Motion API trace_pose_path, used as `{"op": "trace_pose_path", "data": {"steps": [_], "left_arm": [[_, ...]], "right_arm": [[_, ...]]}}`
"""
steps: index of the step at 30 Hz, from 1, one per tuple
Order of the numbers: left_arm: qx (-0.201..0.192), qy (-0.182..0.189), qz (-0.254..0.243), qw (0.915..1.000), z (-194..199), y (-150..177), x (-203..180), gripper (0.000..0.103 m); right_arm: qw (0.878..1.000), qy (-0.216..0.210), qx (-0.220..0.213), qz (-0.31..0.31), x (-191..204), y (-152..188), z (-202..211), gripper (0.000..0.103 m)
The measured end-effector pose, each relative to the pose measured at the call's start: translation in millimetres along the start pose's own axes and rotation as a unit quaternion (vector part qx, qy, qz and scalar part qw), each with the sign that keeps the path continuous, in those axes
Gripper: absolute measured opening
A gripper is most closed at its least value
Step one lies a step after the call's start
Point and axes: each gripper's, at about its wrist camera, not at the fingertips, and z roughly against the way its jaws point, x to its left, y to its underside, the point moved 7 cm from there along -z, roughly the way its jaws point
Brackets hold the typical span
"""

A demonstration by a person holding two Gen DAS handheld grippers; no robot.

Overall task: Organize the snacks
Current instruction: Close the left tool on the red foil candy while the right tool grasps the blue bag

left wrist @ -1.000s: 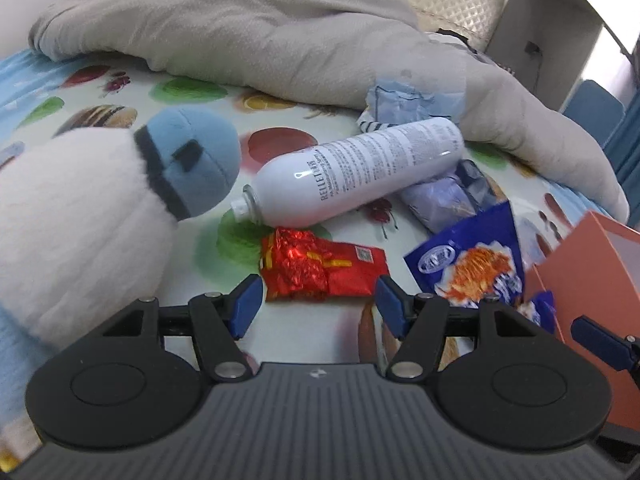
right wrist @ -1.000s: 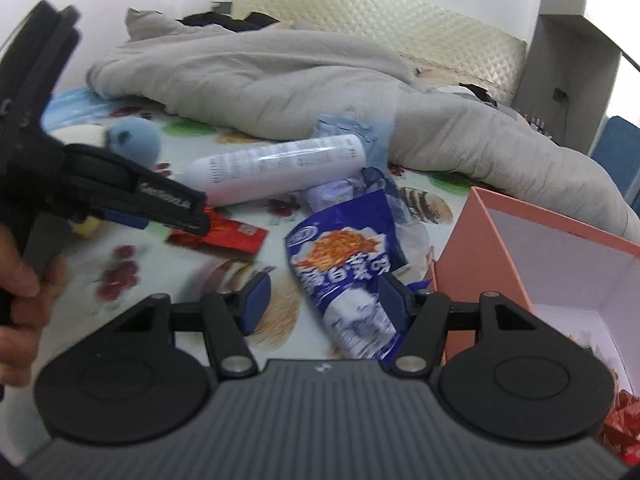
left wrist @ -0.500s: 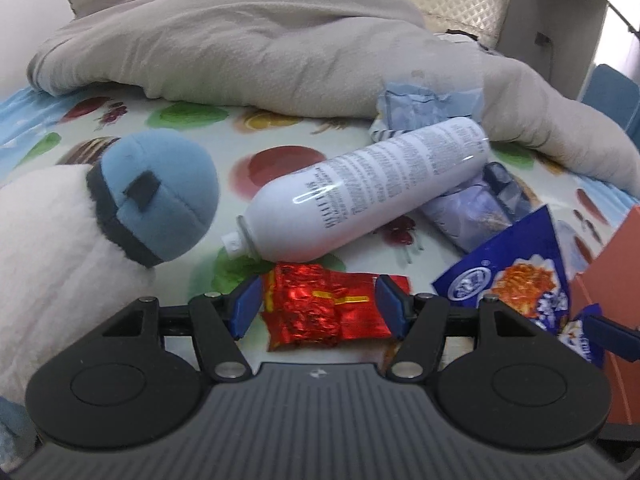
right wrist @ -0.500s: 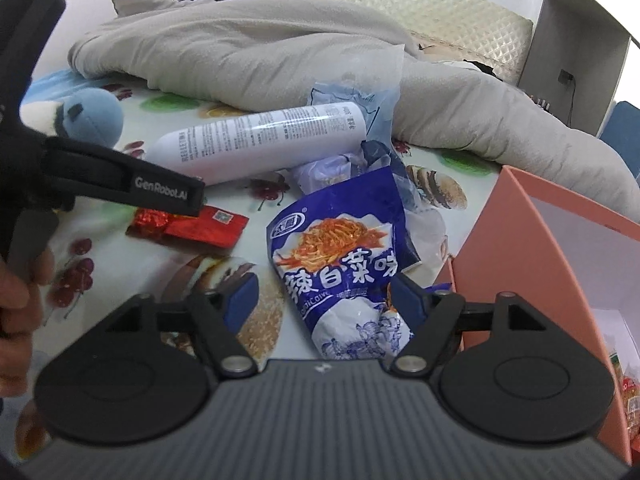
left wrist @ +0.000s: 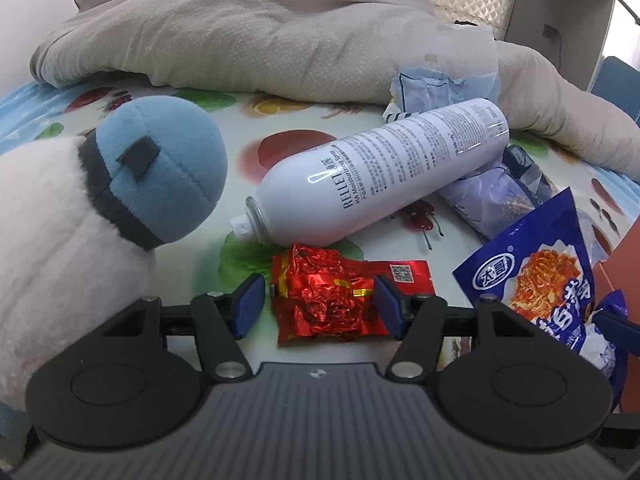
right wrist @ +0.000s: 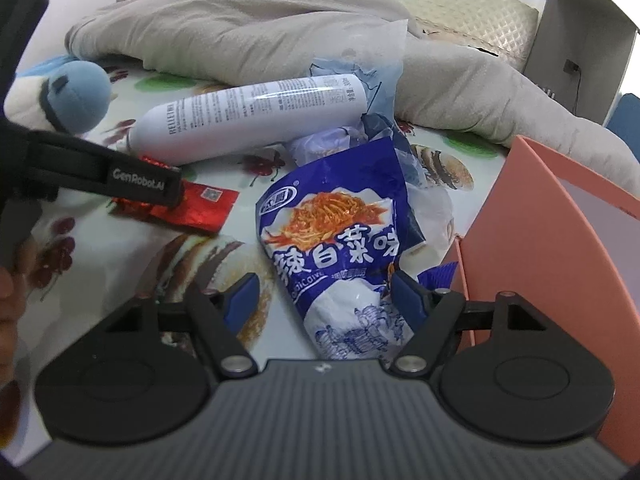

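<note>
Two claws straddle two snack packets on the fruit-print bed sheet (left wrist: pixel 280 128).
Left wrist: left gripper (left wrist: pixel 318 306), jaws closing, not yet pressing the crumpled red foil packet (left wrist: pixel 340 292) between them. Right wrist: right gripper (right wrist: pixel 326 300) gapes around the blue noodle-snack bag (right wrist: pixel 340 240), beside the orange box (right wrist: pixel 560 260).

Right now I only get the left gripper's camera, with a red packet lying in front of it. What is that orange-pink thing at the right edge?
Observer: It is a pink box, open at the top and white inside.
Operator: Is the other gripper near anything?
Observer: The right gripper is open, and the lower end of the blue snack bag lies between its fingers.
Operator: Is there a person around?
Observer: Yes, part of a hand shows at the left edge of the right camera's picture.
</note>
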Motion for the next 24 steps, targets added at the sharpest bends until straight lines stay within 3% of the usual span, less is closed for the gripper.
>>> {"op": "trace_pose_path", "data": {"steps": [4, 12, 14, 24], "left_arm": [[0.003, 0.009, 0.011, 0.9999, 1.9, -1.4, 1.9, 0.050], [0.014, 0.033, 0.024, 0.9991, 10.9, 0.6, 0.2, 0.047], [0.015, 0.035, 0.028, 0.9989, 15.7, 1.8, 0.0, 0.047], [0.017, 0.037, 0.035, 0.9986, 63.0, 21.7, -0.4, 0.047]], "right_arm": [[1.000, 0.014, -0.002, 0.006, 0.4, 2.0, -0.1, 0.067], [1.000, 0.022, -0.005, 0.018, 1.1, 0.6, 6.7, 0.056], [1.000, 0.022, -0.006, 0.021, 1.2, 0.5, 10.5, 0.048], [1.000, 0.001, 0.002, 0.014, 5.8, 9.4, 46.6, 0.042]]}}
